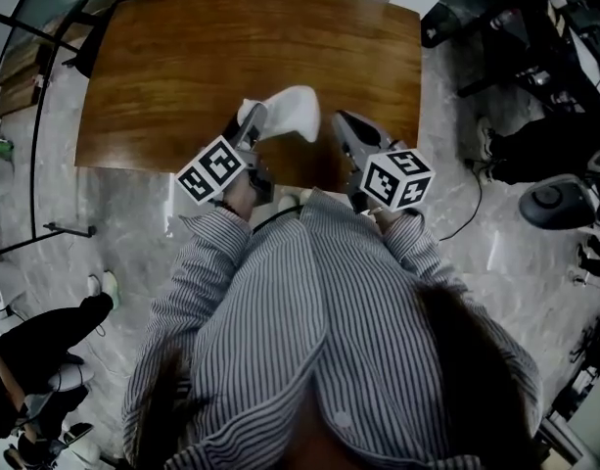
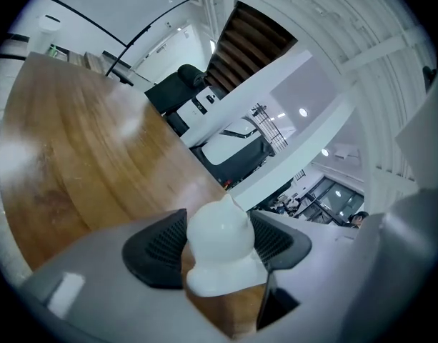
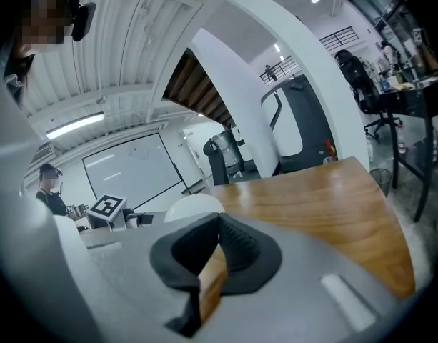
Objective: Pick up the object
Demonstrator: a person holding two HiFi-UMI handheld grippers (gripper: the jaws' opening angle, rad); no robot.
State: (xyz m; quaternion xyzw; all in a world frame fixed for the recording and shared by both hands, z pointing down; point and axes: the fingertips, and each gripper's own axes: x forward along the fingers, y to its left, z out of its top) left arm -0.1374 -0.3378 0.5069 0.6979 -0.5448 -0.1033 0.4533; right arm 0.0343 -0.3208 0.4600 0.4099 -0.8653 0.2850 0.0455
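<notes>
A white, rounded figure-like object [image 1: 292, 109] hangs above the near edge of the brown wooden table [image 1: 182, 67]. My left gripper [image 1: 257, 122] is shut on it. In the left gripper view the object [image 2: 220, 243] sits between the two black ribbed pads [image 2: 158, 247], which press on its sides, with its pointed top facing away. My right gripper [image 1: 341, 127] is just to the right of the object, apart from it. Its black pads [image 3: 236, 243] meet at the tips with nothing between them. The object's white top [image 3: 193, 206] shows past them.
The table top carries nothing else that I can see. Black chairs and equipment [image 1: 534, 67] crowd the floor to the right, with a round black base [image 1: 559, 199]. A metal rack [image 1: 25, 116] stands at the left. A person [image 1: 35, 360] sits low at the left.
</notes>
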